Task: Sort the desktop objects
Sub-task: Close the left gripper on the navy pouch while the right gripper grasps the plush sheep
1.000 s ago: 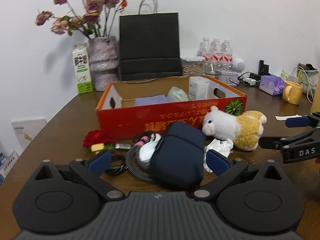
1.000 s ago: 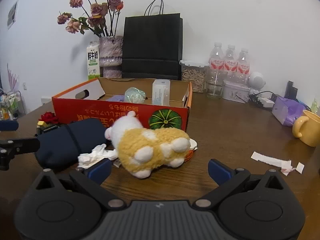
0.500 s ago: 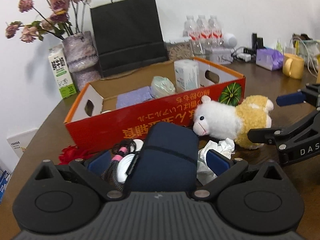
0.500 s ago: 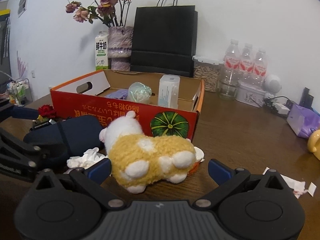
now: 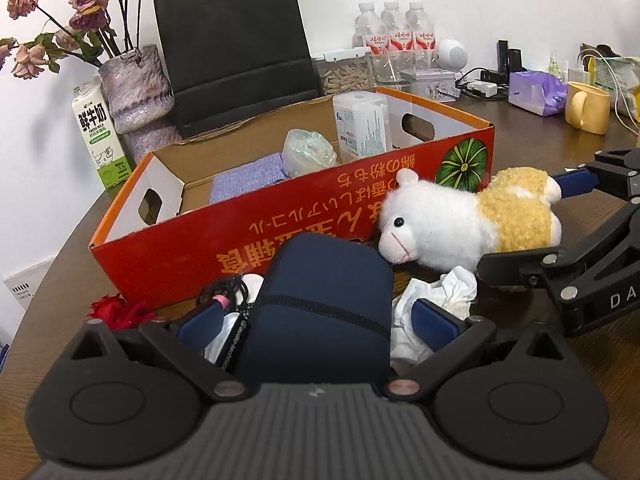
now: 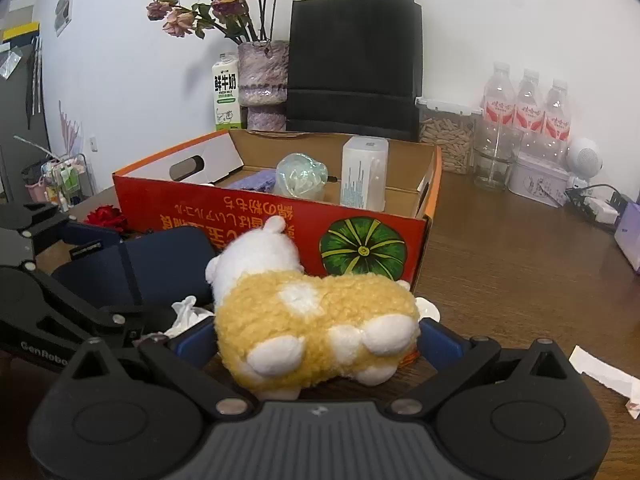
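Observation:
A navy zip pouch (image 5: 320,308) lies on the brown table in front of a red cardboard box (image 5: 280,224). My left gripper (image 5: 318,322) is open, one blue pad on each side of the pouch. A white and yellow plush sheep (image 6: 312,316) lies beside the box's pumpkin print. My right gripper (image 6: 318,344) is open, and its pads flank the sheep's body. In the left wrist view the right gripper (image 5: 528,224) reaches in from the right around the sheep. A crumpled tissue (image 5: 440,292), a cable bundle (image 5: 228,300) and a red fabric rose (image 5: 116,310) lie around the pouch.
The box holds a white container (image 5: 362,128), a clear wrapped bundle (image 5: 308,152) and a purple cloth (image 5: 248,180). Behind it stand a black paper bag (image 5: 236,40), a vase (image 5: 136,92), a milk carton (image 5: 100,136) and water bottles (image 5: 396,36). A yellow mug (image 5: 588,106) and paper scraps (image 6: 600,372) sit right.
Both grippers have moved forward toward the box. The pouch now sits between the left fingers and the sheep between the right fingers. Finger spread looks unchanged.

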`<state>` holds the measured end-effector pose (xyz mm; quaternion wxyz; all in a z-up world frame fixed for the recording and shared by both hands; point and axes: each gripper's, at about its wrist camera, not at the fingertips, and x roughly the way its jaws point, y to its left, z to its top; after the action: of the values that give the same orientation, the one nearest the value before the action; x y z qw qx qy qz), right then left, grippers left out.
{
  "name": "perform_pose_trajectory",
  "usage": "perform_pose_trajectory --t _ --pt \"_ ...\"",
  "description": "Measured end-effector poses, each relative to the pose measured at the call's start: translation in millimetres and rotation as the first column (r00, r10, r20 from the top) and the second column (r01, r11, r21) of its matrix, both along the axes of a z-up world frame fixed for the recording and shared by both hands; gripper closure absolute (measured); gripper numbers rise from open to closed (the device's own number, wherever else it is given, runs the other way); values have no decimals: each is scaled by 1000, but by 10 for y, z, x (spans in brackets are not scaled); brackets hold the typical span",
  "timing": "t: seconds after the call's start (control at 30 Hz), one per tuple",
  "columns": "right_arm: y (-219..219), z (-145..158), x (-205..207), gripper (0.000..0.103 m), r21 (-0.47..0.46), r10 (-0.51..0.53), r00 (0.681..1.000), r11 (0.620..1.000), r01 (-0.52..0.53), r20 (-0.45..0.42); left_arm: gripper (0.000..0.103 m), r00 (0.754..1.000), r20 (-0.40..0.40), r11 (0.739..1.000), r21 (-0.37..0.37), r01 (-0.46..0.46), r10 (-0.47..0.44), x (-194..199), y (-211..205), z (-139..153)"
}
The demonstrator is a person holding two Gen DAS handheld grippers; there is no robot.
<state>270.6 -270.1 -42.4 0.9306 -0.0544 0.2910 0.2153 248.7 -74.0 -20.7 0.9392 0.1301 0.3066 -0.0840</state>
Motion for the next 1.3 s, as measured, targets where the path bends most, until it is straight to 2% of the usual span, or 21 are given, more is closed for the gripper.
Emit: perform_pose_trajectory --t 0.13,0.27,0.47,0.63,0.73,1.0,1.3 --pt "2 -4 4 0 14 -5 1000 1000 5 5 13 1000 -11 1000 -27 4 -4 14 24 -7" --pt "1 -22 -4 0 18 -9 1000 1000 9 -1 13 1000 7 999 -43 -12 12 -17 82 48" --pt "2 -15 -9 0 23 -18 1000 1000 18 0 13 1000 -13 1000 -3 1 -1 6 47 0" --pt "14 -4 -22 0 21 -19 1000 1000 18 12 30 1000 -21 1000 -3 14 -14 12 8 -27" --pt "33 0 -23 0 16 -21 1000 1000 20 18 35 1000 -11 1000 3 18 -18 -12 -14 -25" --pt "51 44 -138 10 8 -4 996 1000 4 85 39 1000 -1 999 -33 13 -13 -70 37 7" --pt "69 103 -294 13 23 -9 988 1000 6 154 42 1000 26 996 -94 2 0 -182 155 104"
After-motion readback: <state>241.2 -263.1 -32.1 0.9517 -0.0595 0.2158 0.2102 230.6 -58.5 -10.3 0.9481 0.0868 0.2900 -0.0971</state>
